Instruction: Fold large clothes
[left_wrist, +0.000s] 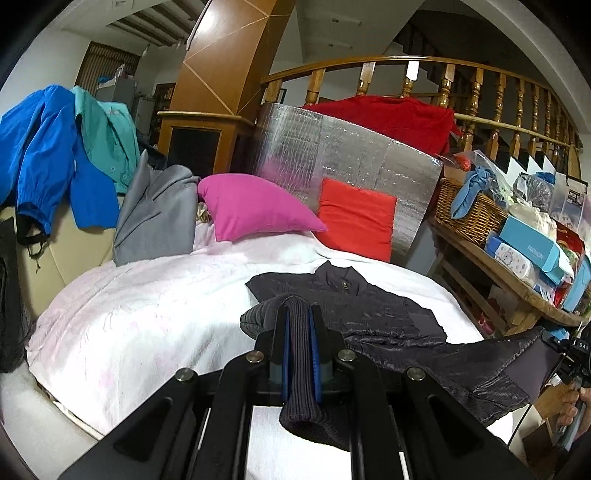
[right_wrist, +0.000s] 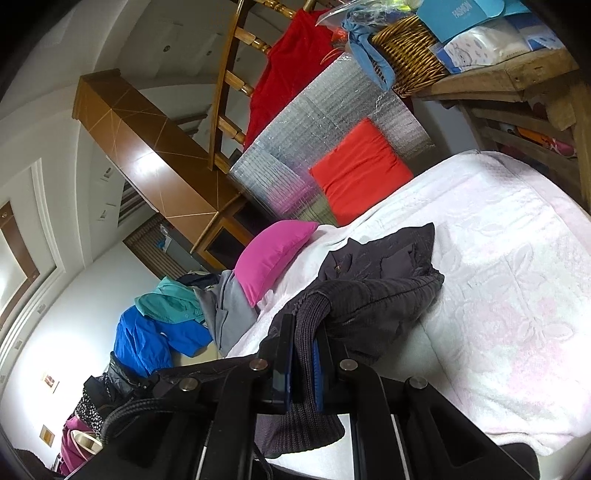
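**Dark jacket on the bed, a ribbed cuff pinched in each gripper**

A bed (left_wrist: 147, 314) fills the lower part of both views, covered by a pale pink-and-white blanket (right_wrist: 498, 295); behind it a silver foil-faced panel (left_wrist: 351, 155) leans against a wooden railing (left_wrist: 406, 62), with a red cloth (left_wrist: 388, 114) draped over the rail above it; to one side a wooden shelf (left_wrist: 517, 288) carries a wicker basket (left_wrist: 469, 214) and a blue box (left_wrist: 532, 243).

On the blanket lies the dark quilted jacket (left_wrist: 351, 295), collar and zip toward the pillows, its body spread across the middle of the bed; one sleeve runs off toward the right edge of the left wrist view, where a hand (left_wrist: 569, 406) shows at the frame's border.

Against the far side sit a magenta pillow (left_wrist: 251, 210) and an orange-red cushion (left_wrist: 354, 218); left of them a grey garment (left_wrist: 155, 218), a blue jacket (left_wrist: 48, 147) and a teal shirt (left_wrist: 107, 129) are heaped together.

The left gripper (left_wrist: 298, 332) is clenched on a ribbed knit cuff (left_wrist: 299, 369) of the jacket, the cuff's end hanging below the jaws; the right gripper (right_wrist: 303, 343) is likewise clamped on the other ribbed cuff (right_wrist: 306, 325), the sleeve bunched just beyond its fingertips.
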